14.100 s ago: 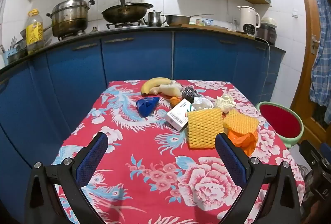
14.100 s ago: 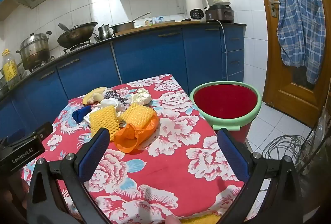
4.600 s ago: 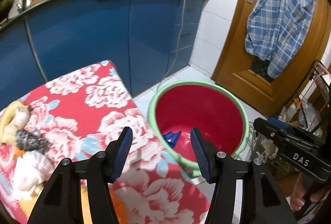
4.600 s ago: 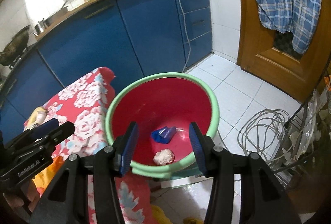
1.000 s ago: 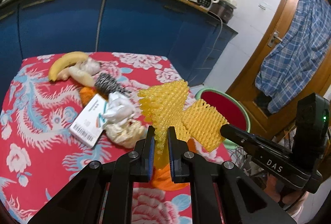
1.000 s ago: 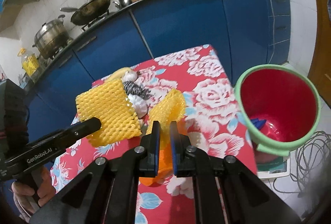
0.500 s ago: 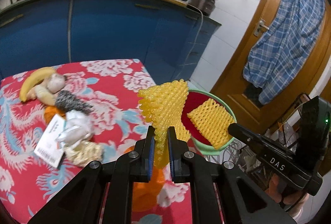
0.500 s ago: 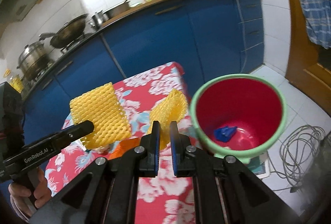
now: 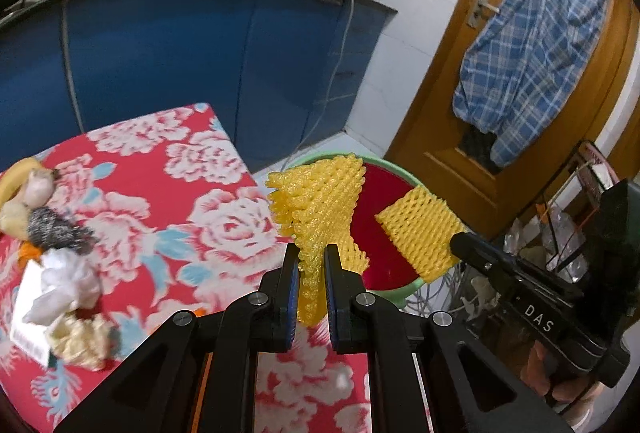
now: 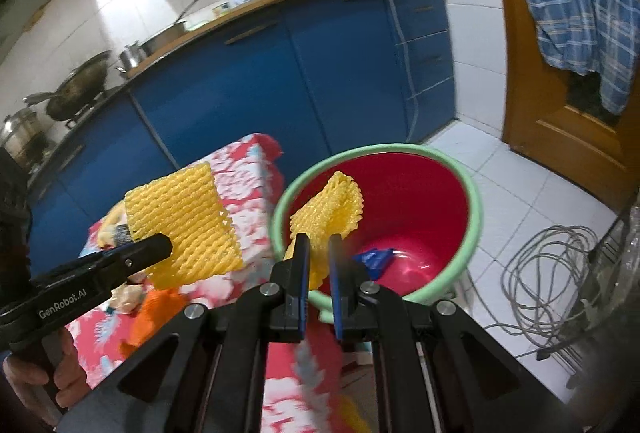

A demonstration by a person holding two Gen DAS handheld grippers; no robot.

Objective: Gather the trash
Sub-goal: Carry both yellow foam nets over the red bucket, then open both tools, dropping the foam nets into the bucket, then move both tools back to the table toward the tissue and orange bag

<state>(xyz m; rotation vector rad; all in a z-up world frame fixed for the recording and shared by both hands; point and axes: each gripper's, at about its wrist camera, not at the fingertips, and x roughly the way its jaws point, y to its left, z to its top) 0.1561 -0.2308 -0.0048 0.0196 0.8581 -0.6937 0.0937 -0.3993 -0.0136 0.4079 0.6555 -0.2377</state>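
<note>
Left gripper (image 9: 311,265) and right gripper (image 10: 319,257) each clamped on a yellow foam fruit net (image 9: 320,201) (image 10: 330,213), both over red green-rimmed bucket (image 10: 474,209) off table's corner.

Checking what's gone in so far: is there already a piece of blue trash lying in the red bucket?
Yes, the right wrist view shows a blue scrap lying at the bottom of the red bucket.

"das" on the right hand-held gripper (image 9: 460,245) — "genrobot.ai" on the left hand-held gripper (image 10: 166,243).
</note>
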